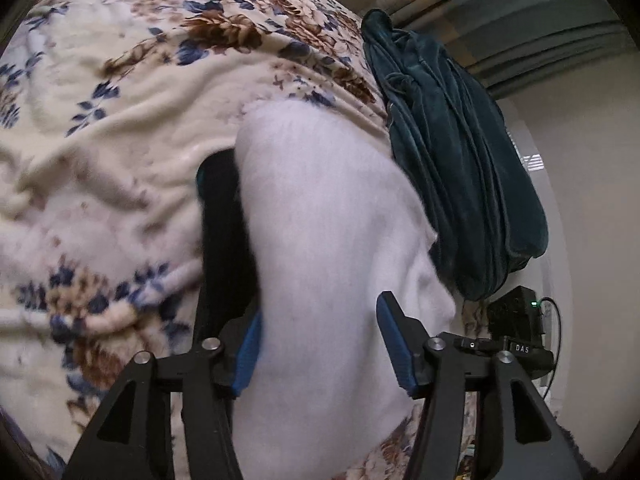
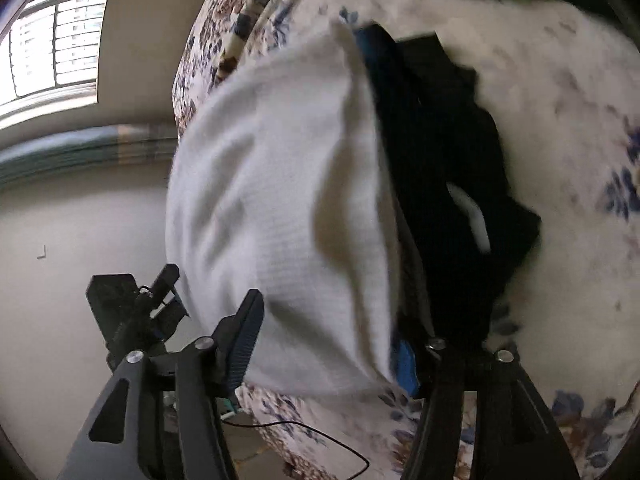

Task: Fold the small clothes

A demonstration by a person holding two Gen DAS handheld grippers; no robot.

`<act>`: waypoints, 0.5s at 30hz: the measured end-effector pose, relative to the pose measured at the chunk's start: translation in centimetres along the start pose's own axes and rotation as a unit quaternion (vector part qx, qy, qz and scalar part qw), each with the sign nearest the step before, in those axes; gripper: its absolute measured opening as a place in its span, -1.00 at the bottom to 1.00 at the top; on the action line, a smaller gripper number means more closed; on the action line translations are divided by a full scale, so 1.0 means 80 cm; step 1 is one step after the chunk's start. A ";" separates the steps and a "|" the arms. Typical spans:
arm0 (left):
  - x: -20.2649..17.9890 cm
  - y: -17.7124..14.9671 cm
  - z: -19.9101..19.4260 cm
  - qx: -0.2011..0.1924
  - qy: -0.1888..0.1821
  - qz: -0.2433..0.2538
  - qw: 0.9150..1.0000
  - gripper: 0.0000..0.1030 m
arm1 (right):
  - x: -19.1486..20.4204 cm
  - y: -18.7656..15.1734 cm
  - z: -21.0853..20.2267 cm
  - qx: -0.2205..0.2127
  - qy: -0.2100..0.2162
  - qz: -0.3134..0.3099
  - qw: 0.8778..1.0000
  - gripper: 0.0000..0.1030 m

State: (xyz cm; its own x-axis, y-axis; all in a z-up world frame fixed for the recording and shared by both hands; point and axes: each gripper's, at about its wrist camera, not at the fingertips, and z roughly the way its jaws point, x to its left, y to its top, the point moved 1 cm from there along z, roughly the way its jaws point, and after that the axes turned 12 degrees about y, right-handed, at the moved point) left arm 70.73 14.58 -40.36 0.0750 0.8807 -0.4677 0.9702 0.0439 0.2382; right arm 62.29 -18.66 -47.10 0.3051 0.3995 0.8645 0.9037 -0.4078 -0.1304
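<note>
Draping between both grippers, white knit garment [image 1: 332, 248] over floral blanket [image 1: 120, 128] on the bed, left gripper [image 1: 320, 344] jaws apart around the cloth, right gripper [image 2: 328, 344] jaws around it too, grip unclear, black garment [image 2: 448, 168] lying just beside, teal velvet fabric [image 1: 452, 152] farther off.

A bed covered by a cream blanket [image 1: 120, 128] with brown and blue flower print fills most of both views. In the left wrist view, a dark teal velvet cloth [image 1: 452, 160] hangs at two o'clock, against a plain pale wall [image 1: 580, 208]. Green and tan striped curtains [image 1: 520, 12] occupy one o'clock. In the right wrist view, a window [image 2: 56, 44] with horizontal bars sits at ten o'clock and admits bright daylight. The wall below it is bare. A thin black cable [image 2: 320, 436] crosses the floor at six o'clock.
</note>
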 end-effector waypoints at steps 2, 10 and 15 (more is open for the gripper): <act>0.004 -0.015 -0.001 -0.004 0.009 -0.008 1.000 0.02 | -0.003 -0.015 -0.009 -0.016 -0.005 0.002 1.000 -0.80; 0.004 -0.029 -0.004 -0.015 0.024 -0.010 1.000 0.23 | -0.005 -0.055 -0.055 -0.054 0.009 0.016 0.998 -0.80; -0.019 -0.035 -0.008 -0.029 0.109 0.023 0.993 0.36 | 0.002 -0.055 -0.030 -0.029 -0.180 -0.065 0.981 -0.15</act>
State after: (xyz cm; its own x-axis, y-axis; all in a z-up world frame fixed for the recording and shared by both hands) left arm 67.77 13.44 -39.74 0.0611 0.9633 -0.2613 0.9513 0.0230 0.3073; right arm 57.65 -18.73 -45.22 0.2833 0.7113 0.6433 0.9269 -0.3753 0.0068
